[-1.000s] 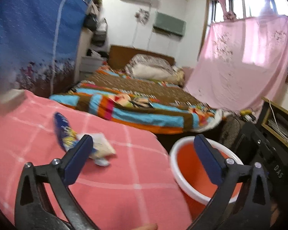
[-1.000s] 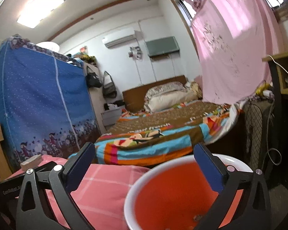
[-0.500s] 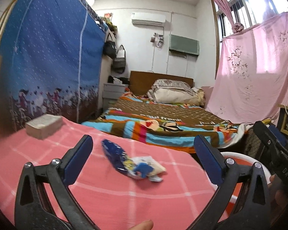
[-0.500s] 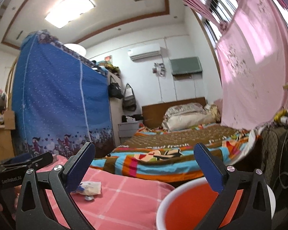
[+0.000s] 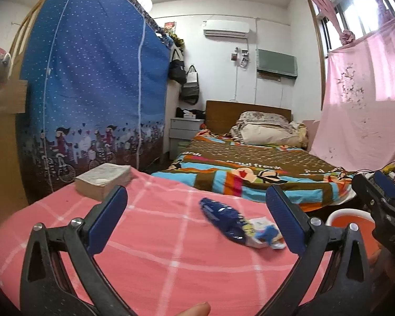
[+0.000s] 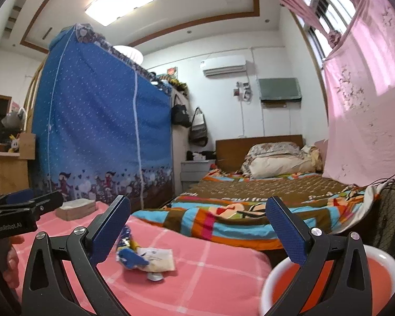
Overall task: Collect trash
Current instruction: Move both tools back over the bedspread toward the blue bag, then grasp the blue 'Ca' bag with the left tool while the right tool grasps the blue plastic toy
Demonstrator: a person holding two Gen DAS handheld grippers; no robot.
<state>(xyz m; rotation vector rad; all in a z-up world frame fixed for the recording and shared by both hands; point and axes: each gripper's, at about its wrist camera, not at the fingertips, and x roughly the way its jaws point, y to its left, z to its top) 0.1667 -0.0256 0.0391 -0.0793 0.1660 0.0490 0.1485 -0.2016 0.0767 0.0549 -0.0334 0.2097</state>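
A blue snack wrapper lies with a white packet on the pink checked tablecloth. My left gripper stands open and empty above the cloth, the wrappers showing between its fingers toward the right one. In the right wrist view the same blue wrapper and white packet lie beside the left finger of my right gripper, which is open and empty. The orange bin with a white rim sits low at the right, off the table's edge; the orange bin also shows in the left wrist view.
A tissue pack rests at the table's far left corner. Behind stand a blue fabric wardrobe, a bed with a striped blanket and a pink curtain. The other gripper shows at the right edge.
Both cameras tilted up and swung left. The bin slid toward the lower right of each view, and the wrappers came between the left gripper's fingers. Both grippers stayed open.
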